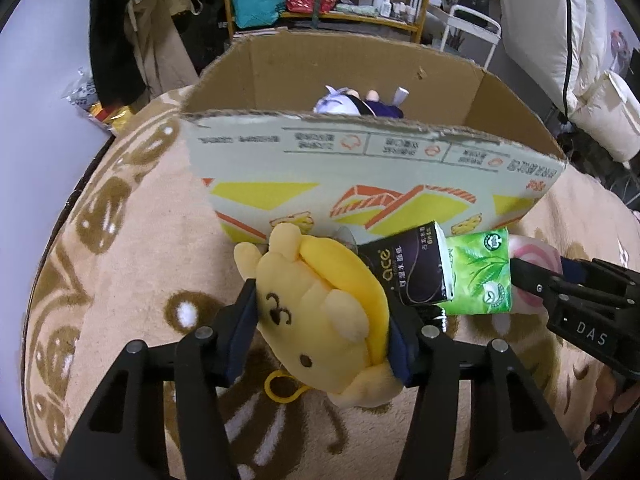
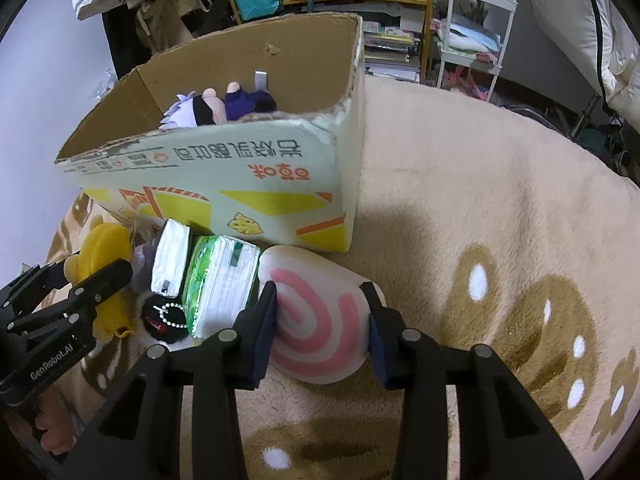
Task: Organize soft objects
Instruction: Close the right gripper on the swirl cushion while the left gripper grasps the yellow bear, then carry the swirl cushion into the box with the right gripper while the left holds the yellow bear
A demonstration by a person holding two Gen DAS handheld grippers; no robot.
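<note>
My left gripper [image 1: 324, 320] is shut on a yellow bear plush [image 1: 320, 316], which rests on the beige rug just in front of the open cardboard box [image 1: 360, 168]. My right gripper [image 2: 320, 320] is shut on a white plush with a pink swirl [image 2: 316, 316], also on the rug by the box's near right corner. Between the two plushes lie a black tissue pack [image 1: 408, 268] and a green tissue pack [image 1: 480, 276]. A purple and white doll [image 2: 216, 110] lies inside the box. The left gripper [image 2: 100, 280] shows at the left of the right wrist view.
A small black charm with a bead chain [image 2: 164, 318] lies by the tissue packs. Behind the box stand a yellow shelf [image 1: 328, 16] with bags and bottles and a white cart [image 2: 472, 32]. The rug [image 2: 480, 200] stretches open to the right.
</note>
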